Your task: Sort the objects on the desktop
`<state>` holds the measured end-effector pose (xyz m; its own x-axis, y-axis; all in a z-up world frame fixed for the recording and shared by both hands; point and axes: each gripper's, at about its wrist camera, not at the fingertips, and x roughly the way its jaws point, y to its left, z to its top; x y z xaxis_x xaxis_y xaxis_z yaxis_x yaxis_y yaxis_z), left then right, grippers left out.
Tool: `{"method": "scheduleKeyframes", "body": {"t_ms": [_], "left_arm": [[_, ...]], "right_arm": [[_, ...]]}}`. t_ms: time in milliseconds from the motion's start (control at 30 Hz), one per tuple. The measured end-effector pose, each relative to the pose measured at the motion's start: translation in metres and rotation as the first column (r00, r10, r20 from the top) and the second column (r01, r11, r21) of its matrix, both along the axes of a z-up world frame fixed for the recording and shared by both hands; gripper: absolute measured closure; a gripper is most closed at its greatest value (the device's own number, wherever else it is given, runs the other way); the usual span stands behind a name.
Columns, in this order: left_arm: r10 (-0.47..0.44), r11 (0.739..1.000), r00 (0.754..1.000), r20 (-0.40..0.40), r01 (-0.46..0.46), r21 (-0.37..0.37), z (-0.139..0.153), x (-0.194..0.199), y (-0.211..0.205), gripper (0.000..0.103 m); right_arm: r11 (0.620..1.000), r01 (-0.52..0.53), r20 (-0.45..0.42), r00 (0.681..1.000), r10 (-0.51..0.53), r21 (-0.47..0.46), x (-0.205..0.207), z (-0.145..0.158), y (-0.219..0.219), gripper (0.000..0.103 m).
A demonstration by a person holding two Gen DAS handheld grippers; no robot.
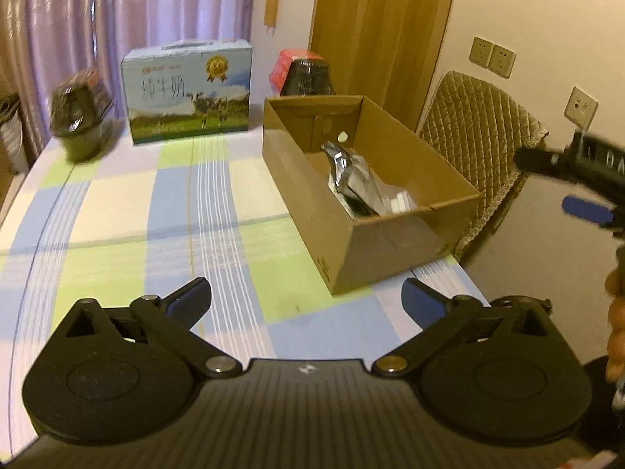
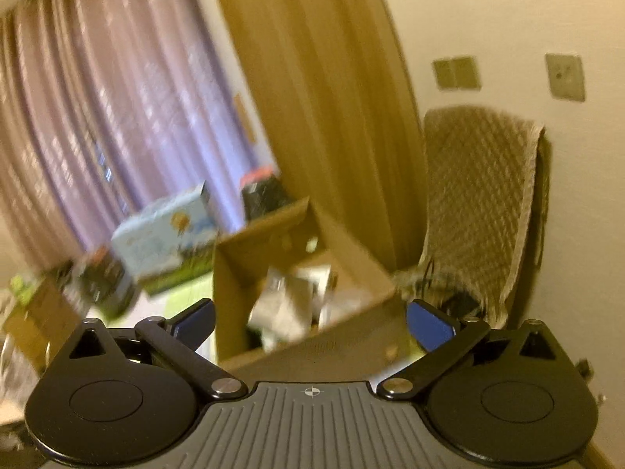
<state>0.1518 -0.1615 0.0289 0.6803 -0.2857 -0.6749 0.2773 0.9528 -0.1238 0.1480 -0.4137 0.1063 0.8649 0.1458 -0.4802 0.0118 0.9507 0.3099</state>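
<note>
My left tongs (image 1: 306, 299) and right tongs (image 2: 310, 320) are black, with blue pads (image 1: 424, 305), silver screws (image 1: 218, 363) and ribbed grey bodies.

A quilted chair cover (image 1: 480, 125) hangs beside purple curtains (image 1: 117, 11).

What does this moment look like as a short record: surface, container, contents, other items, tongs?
surface: checked tablecloth
container: open brown cardboard box, right side of table
contents: crinkled silver foil pouch, white items beside it
other items: blue milk carton case; two dark wrapped tubs
left tongs: open, empty
right tongs: open, empty
</note>
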Motion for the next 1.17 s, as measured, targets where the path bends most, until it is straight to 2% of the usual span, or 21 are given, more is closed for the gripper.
{"method": "scheduleKeyframes", "body": {"t_ms": [100, 233, 433, 700, 1167], "left_arm": [[0.029, 0.999, 0.999, -0.024, -0.029, -0.021, 0.003, -0.018, 0.000, 0.001], [0.064, 0.998, 0.997, -0.033, -0.065, -0.017, 0.006, -0.039, 0.002, 0.001], [0.093, 0.996, 0.996, -0.014, -0.093, -0.003, 0.015, -0.061, 0.009, 0.001], [0.094, 0.995, 0.995, 0.023, -0.093, -0.021, 0.029, -0.074, 0.004, 0.001], [0.068, 0.997, 0.997, 0.036, -0.067, -0.030, 0.029, -0.078, -0.007, 0.001]], "right_arm": [[0.999, -0.034, -0.056, 0.998, 0.035, 0.006, -0.019, -0.006, 0.002, 0.002], [0.998, -0.059, -0.088, 0.994, 0.058, 0.000, -0.046, -0.012, 0.006, 0.002], [0.991, -0.084, -0.069, 0.995, 0.077, -0.105, -0.077, -0.011, 0.013, 0.002], [0.989, -0.107, -0.066, 0.993, 0.100, -0.107, -0.094, 0.002, 0.009, 0.002], [0.988, -0.115, -0.098, 0.990, 0.105, -0.102, -0.100, -0.006, 0.007, 0.002]]}}
